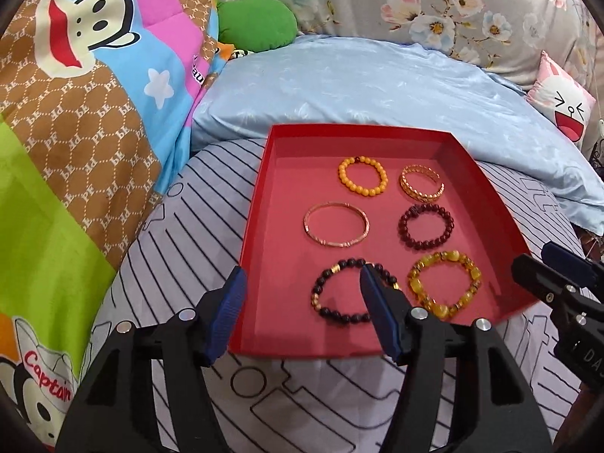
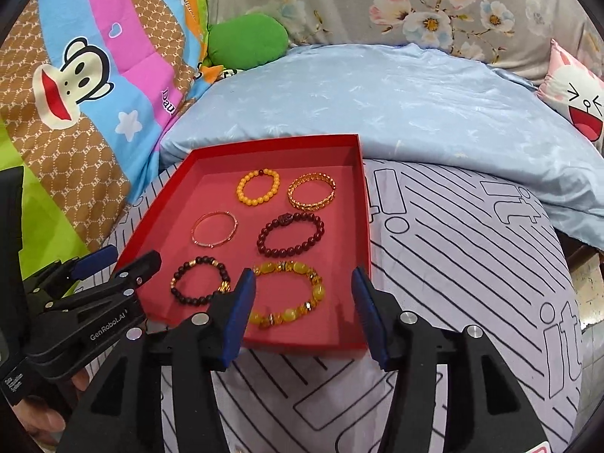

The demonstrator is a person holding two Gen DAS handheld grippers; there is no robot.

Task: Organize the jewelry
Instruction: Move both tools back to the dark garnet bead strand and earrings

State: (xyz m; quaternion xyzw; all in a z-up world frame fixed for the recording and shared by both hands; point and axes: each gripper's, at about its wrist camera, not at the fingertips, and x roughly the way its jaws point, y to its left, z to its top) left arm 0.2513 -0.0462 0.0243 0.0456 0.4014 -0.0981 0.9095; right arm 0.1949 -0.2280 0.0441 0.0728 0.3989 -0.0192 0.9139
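A red tray on the bed holds several bracelets in two columns: orange beads, gold cuff, thin gold bangle, dark red beads, black beads, yellow amber beads. My left gripper is open and empty over the tray's near left edge, above the black beads. My right gripper is open and empty over the near right corner, above the amber beads.
The tray sits on a striped white cushion. A pale blue pillow lies behind it. A cartoon quilt is on the left, a green plush and a pink pillow at the back.
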